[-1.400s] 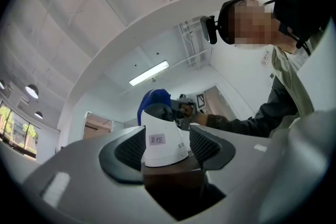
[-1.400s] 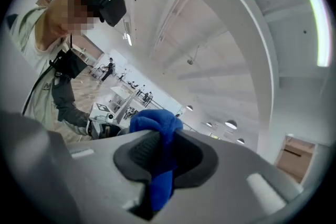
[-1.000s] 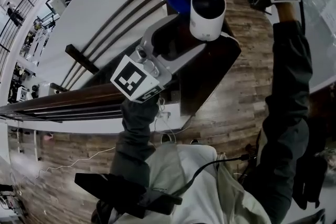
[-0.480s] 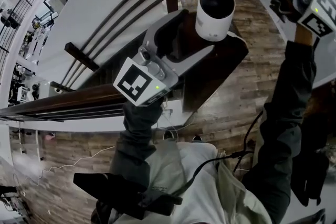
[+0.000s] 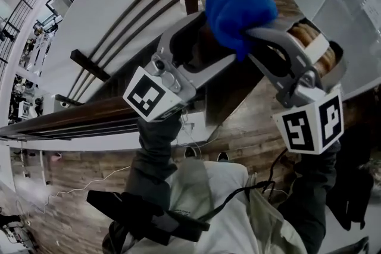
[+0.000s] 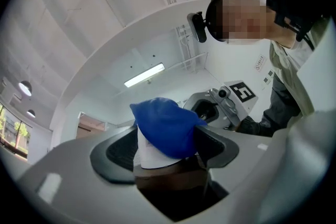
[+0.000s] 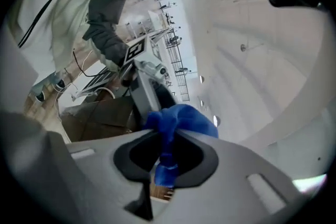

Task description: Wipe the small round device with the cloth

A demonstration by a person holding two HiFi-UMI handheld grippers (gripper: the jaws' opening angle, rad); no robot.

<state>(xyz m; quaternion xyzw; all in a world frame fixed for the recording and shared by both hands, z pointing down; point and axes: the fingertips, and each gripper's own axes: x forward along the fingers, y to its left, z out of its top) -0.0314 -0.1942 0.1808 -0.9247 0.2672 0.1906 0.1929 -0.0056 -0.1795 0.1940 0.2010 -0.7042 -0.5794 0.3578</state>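
small round device point(image 6: 151, 153) stands between the fingers of the left gripper point(image 6: 167, 144). its jaws have just been opening and now sit wide apart, one on each side of the white body, bracketing it with no squeeze that i can see. the right gripper point(image 7: 167, 144) has its fingers clamped tight on a twisted tail of the blue cloth point(image 5: 238, 9). the bunched end of the cloth lies over the top of the device, so the head view shows none of the device.

by my reading the wipe is under way at the top. the cloth is in contact there, while the lower white side below it is uncovered and looks not yet reached. how clean any part already is, the pictures do not tell. what seems left is working the cloth round the sides and then lifting it off.

the device rests on a dark brown wooden ledge point(image 6: 168, 182) at the top of a railing. dark handrail bars point(image 5: 137, 15) run away to the far left. wood-plank floor point(image 5: 262, 128) lies well below on the near side, with a thin white cable point(image 5: 89, 181) trailing across it. white walls and a bright hall with more railings show at the far left.
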